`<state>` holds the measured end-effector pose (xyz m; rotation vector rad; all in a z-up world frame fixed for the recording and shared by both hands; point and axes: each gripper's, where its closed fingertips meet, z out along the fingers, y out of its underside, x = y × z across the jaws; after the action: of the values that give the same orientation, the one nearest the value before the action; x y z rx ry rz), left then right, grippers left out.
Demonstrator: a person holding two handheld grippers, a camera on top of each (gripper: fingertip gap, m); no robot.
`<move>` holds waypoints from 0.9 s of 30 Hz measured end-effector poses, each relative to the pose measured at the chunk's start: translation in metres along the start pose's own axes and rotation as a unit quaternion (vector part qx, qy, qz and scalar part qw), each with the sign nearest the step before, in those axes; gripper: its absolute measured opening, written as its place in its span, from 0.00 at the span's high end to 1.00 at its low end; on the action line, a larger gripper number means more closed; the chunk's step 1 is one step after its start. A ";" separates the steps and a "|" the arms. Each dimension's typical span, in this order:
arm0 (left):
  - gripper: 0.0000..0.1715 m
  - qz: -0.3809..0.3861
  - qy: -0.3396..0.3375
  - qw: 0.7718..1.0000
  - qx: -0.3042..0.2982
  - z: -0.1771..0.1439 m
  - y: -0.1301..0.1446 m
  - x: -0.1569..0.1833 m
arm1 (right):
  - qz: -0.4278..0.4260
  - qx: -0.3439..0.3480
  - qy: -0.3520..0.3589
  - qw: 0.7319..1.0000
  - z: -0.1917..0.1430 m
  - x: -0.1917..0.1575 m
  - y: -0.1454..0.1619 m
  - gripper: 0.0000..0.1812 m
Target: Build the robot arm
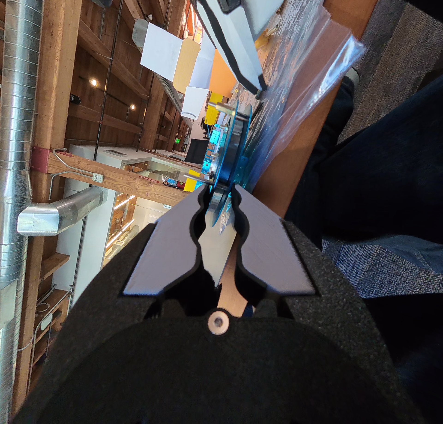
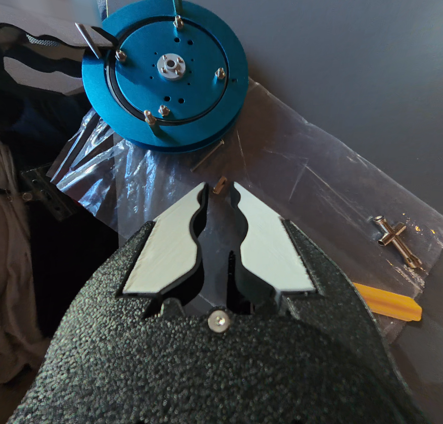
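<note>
On table: left tongs (image 1: 219, 189) pinching blue disc assembly (image 1: 225, 153) rim; right tongs (image 2: 218, 187) spread, hovering around loose brass standoff (image 2: 219, 184) on plastic bag (image 2: 275, 172).

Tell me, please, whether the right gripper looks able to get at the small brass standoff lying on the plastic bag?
Probably yes. The right gripper is open, and the brass standoff lies on the plastic bag just past its fingertips, in line with the gap. Nothing sits between them; the blue disc assembly lies farther off.
</note>
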<state>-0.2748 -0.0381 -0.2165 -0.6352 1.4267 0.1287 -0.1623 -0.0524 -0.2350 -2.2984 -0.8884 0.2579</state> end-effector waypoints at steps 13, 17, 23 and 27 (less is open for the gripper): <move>0.90 0.008 0.010 1.000 0.003 0.004 -0.011 0.005 | 0.007 0.189 -0.156 0.969 -0.026 -0.074 -0.069 0.97; 0.90 0.011 0.011 1.000 0.002 0.005 -0.012 0.006 | -0.024 0.146 -0.088 0.985 -0.002 -0.077 -0.073 0.97; 0.90 0.011 0.011 1.000 0.000 0.004 -0.013 0.006 | -0.019 0.128 -0.081 0.988 0.013 -0.079 -0.073 0.97; 0.90 0.011 0.013 1.000 0.001 0.004 -0.014 0.007 | -0.026 0.118 -0.065 0.991 0.017 -0.077 -0.072 0.97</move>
<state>-0.2636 -0.0501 -0.2188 -0.6209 1.4583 0.1376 -0.2651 -0.0545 -0.2060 -2.0549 -0.9299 0.4697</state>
